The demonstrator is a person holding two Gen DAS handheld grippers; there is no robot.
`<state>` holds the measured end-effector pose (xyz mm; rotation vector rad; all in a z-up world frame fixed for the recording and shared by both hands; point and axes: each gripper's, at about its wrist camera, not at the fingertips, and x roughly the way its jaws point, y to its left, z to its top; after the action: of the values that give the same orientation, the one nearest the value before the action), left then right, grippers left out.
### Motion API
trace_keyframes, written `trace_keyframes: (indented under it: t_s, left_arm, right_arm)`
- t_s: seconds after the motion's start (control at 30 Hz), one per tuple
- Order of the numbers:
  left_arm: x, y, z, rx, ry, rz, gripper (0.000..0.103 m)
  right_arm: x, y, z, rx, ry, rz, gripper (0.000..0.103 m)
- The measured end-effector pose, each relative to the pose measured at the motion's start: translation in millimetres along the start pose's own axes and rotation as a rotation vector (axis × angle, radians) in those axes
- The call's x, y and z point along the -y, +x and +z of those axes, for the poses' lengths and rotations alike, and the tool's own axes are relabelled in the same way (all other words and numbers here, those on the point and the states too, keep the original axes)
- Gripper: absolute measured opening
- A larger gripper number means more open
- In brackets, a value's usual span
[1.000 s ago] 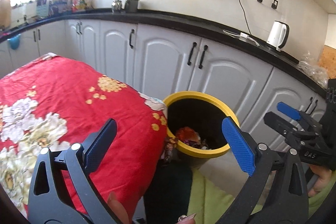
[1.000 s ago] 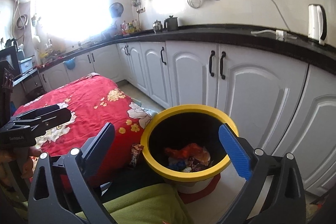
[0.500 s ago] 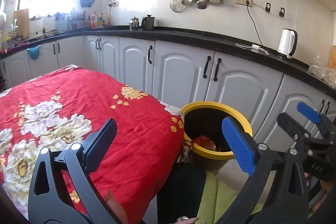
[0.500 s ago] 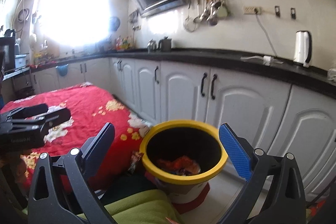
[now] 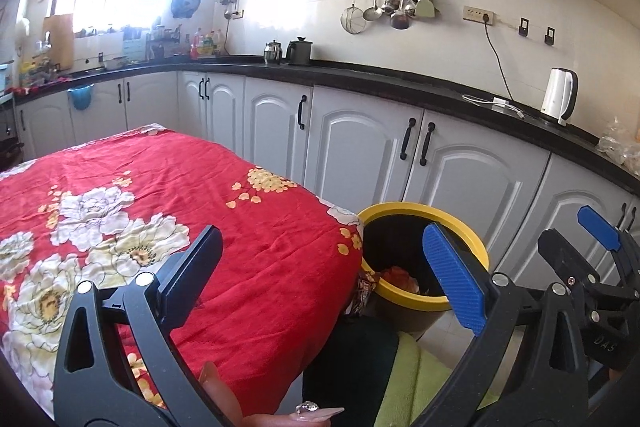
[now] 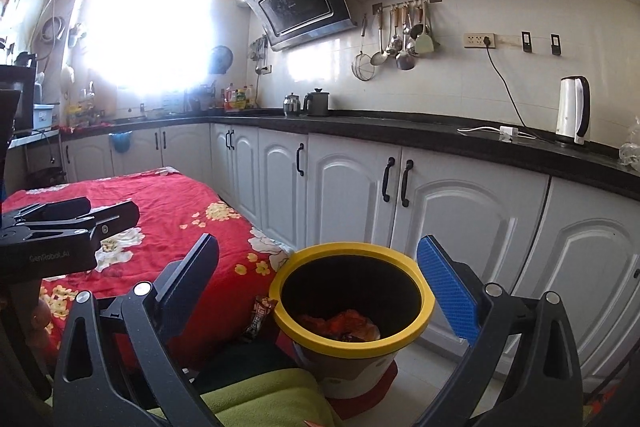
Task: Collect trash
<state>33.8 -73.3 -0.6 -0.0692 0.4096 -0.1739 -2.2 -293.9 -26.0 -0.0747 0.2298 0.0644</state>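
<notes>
- Now both tools hang over the person's lap, each with its jaws spread wide and nothing between them: left tool (image 5: 320,275), right tool (image 6: 320,279).
- Trash bin (image 6: 352,291), yellow-rimmed, stands on the floor at twelve o'clock from the right tool, at one o'clock from the left; crumpled trash (image 6: 340,323) lies inside.
- Snack wrapper (image 6: 260,315) stands upright, wedged between bin and red-clothed surface (image 5: 160,187), at eleven o'clock from the right tool, which looks nearer to it.
</notes>
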Motion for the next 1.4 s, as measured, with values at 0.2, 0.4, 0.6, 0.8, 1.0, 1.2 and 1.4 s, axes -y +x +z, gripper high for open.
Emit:
trace_keyframes:
  t_s: [0.2,0.4,0.6,0.8,1.0,1.2,1.4]
  left_arm:
    - [1.5,-0.8,-0.3,0.009,0.002,0.0,0.092]
    - [1.3,-1.2,-0.3,0.009,0.006,0.003,0.092]
    - [0.9,-1.1,0.0,0.008,0.007,0.002,0.092]
    - [1.1,-1.3,-0.1,0.01,0.006,0.004,0.092]
    - [1.0,-1.1,0.1,0.01,0.007,0.004,0.092]
    - [0.1,-0.9,0.4,0.011,0.008,0.006,0.092]
    - [0.1,-0.9,0.6,0.01,0.009,0.005,0.092]
  right_arm:
    - [1.0,0.7,-0.1,-0.007,0.011,-0.005,0.097]
    - [2.1,1.5,-0.2,-0.007,0.013,-0.005,0.097]
    - [2.6,1.6,-0.4,-0.009,0.015,-0.004,0.097]
    - [2.6,1.7,-0.3,-0.009,0.014,-0.003,0.097]
    - [2.6,1.7,-0.1,-0.009,0.014,-0.004,0.097]
    - [2.8,1.5,0.0,-0.009,0.015,-0.003,0.097]
    - [3.0,1.6,0.1,-0.01,0.015,-0.003,0.097]
